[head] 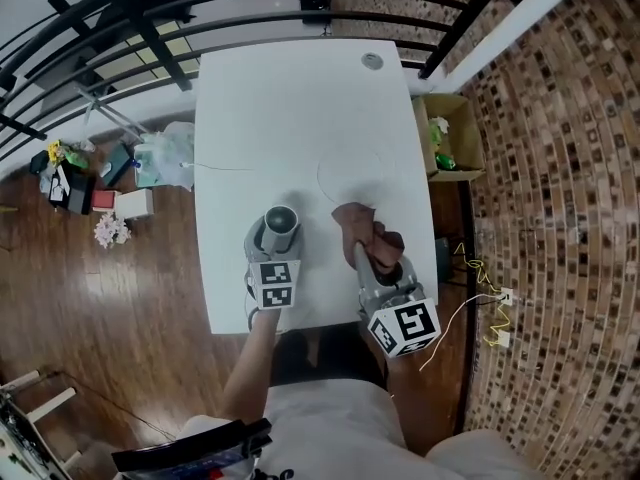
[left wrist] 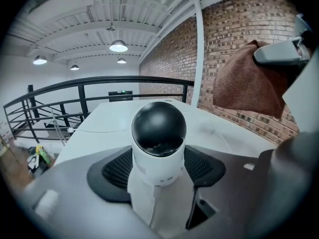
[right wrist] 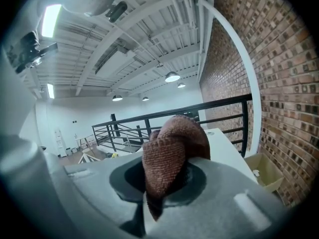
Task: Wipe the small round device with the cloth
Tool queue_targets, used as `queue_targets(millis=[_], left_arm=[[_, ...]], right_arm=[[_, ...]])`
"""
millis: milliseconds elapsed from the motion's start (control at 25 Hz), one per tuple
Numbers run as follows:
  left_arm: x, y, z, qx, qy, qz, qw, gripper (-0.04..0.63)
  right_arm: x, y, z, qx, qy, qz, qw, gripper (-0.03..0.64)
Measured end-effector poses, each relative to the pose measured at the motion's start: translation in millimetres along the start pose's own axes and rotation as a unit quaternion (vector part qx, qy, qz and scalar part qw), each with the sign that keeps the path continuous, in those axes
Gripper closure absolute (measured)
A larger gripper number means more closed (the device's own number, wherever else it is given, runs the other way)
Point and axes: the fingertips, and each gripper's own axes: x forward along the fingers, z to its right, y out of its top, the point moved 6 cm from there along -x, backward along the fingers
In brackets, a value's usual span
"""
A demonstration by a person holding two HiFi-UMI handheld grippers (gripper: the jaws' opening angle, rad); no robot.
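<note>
The small round device (head: 281, 221), a white body with a black dome (left wrist: 158, 138), stands upright on the white table (head: 300, 118) near its front edge. My left gripper (head: 279, 234) sits around it with the jaws wide; the device stands between the dark pads (left wrist: 112, 171), and I see no pad pressing on it. To its right, my right gripper (head: 378, 263) is shut on the brown cloth (head: 365, 230), which bulges up out of the jaws (right wrist: 169, 153). The cloth (left wrist: 246, 83) hangs raised at the right of the left gripper view, apart from the device.
A round grommet (head: 372, 61) sits at the table's far edge. A cardboard box (head: 450, 133) stands on the floor right of the table, with cables (head: 480, 293) nearer me. Clutter (head: 100, 183) lies on the wooden floor at left. A black railing (head: 250, 8) runs behind.
</note>
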Motion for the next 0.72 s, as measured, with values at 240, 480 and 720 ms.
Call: queue_targets(millis=[240,480,720], left_arm=[[-2,4,-4,-0.009,-0.034,-0.023,0.9991,0.26],[-20,13,-6,-0.022,-0.068,-0.026,0.9971,0.264],[-57,40,-5,-0.041,-0.105,0.027,0.9933,0.264]], right_arm=[[-5,7,-5,-0.004,0.0,0.004,1.0,0.592],[-12,15,-17,-0.01,0.004,0.016,1.0,0.592],[-21,29,-35,-0.021,0.023,0.037,0.999,0.592]])
